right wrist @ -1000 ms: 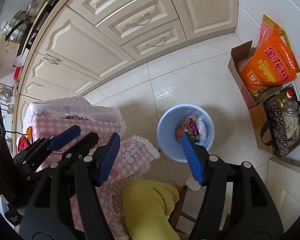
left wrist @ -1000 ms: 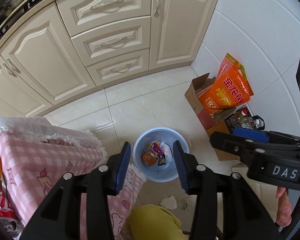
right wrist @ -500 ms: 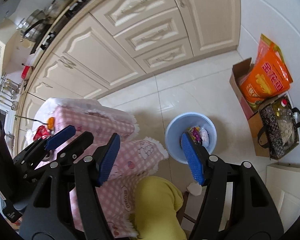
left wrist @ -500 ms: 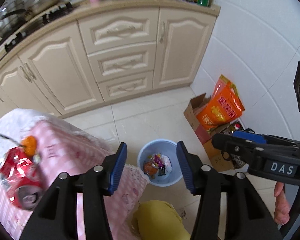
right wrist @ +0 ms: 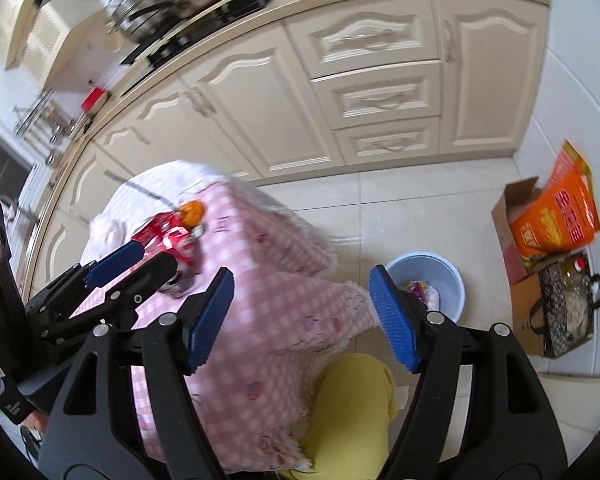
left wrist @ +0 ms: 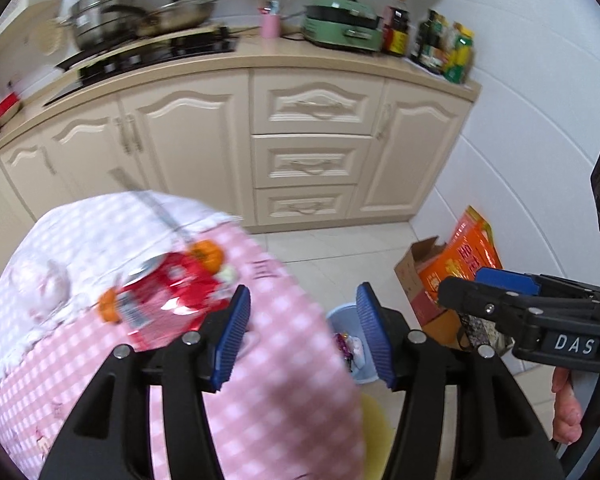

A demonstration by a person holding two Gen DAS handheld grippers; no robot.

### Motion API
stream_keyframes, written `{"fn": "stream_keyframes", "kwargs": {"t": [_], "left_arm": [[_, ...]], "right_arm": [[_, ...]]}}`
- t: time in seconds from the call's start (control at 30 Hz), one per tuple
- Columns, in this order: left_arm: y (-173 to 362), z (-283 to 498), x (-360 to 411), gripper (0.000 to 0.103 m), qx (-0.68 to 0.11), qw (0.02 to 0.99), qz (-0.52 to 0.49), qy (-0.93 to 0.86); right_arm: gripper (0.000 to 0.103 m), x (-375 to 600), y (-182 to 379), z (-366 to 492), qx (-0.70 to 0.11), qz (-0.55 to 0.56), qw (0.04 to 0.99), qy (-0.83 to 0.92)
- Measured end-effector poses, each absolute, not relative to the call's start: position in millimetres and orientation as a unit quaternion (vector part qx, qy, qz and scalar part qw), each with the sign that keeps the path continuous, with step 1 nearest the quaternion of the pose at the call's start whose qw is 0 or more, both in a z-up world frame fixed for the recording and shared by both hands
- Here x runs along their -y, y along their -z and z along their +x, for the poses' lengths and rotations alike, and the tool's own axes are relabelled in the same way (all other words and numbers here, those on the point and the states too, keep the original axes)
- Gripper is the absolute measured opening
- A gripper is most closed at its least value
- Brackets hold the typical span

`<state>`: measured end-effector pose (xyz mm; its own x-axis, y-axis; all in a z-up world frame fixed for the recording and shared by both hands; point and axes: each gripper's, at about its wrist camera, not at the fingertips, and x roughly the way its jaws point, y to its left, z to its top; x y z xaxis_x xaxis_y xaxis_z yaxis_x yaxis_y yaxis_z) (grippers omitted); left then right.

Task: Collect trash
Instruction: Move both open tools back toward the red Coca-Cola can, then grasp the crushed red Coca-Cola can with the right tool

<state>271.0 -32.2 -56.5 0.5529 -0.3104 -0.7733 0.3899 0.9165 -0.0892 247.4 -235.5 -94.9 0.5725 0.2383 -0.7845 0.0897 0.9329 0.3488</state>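
Observation:
A crumpled red wrapper (left wrist: 164, 304) (right wrist: 162, 236) lies on the pink checked tablecloth (left wrist: 284, 380) (right wrist: 268, 280), with orange peel pieces (left wrist: 208, 254) (right wrist: 190, 211) beside it. On the floor past the table's edge stands the blue trash bin (left wrist: 350, 360) (right wrist: 424, 280), litter inside it. My left gripper (left wrist: 303, 320) (right wrist: 156, 256) hovers over the table just right of the wrapper; its jaws are opening and hold nothing. My right gripper (right wrist: 300, 292) (left wrist: 460, 284) hangs between table corner and bin, jaws opening, also empty.
Cream cabinets (left wrist: 312, 160) line the back under a counter with pans and bottles. A cardboard box with an orange bag (right wrist: 556, 216) and a patterned bag (right wrist: 568, 308) stand by the right wall. A yellow cushion (right wrist: 352, 400) sits below the table. A hand (left wrist: 566, 412) holds the right gripper.
Both grippers rose from above the bin and tipped upward, so the tabletop with the red wrapper and the counter came into view. Both pairs of jaws stand wider apart.

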Motion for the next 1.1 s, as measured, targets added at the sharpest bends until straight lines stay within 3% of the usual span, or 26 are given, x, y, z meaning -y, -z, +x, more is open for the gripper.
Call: {"fn": "stream_keyframes", "kwargs": {"t": [0.53,1.1], "left_arm": [[80.6,293.3,-119.1,0.063,-0.454,0.885,-0.028,0.097],[115.3,299.1,-163.9,0.064,-0.480,0.872,-0.060,0.073]], "right_arm": [[0.078,121.5,117.5,302.1,-0.514,0.128,0.841,-0.106],[0.085,79.5,163.3,360.0,-0.576,0.171,0.785,-0.151]]}}
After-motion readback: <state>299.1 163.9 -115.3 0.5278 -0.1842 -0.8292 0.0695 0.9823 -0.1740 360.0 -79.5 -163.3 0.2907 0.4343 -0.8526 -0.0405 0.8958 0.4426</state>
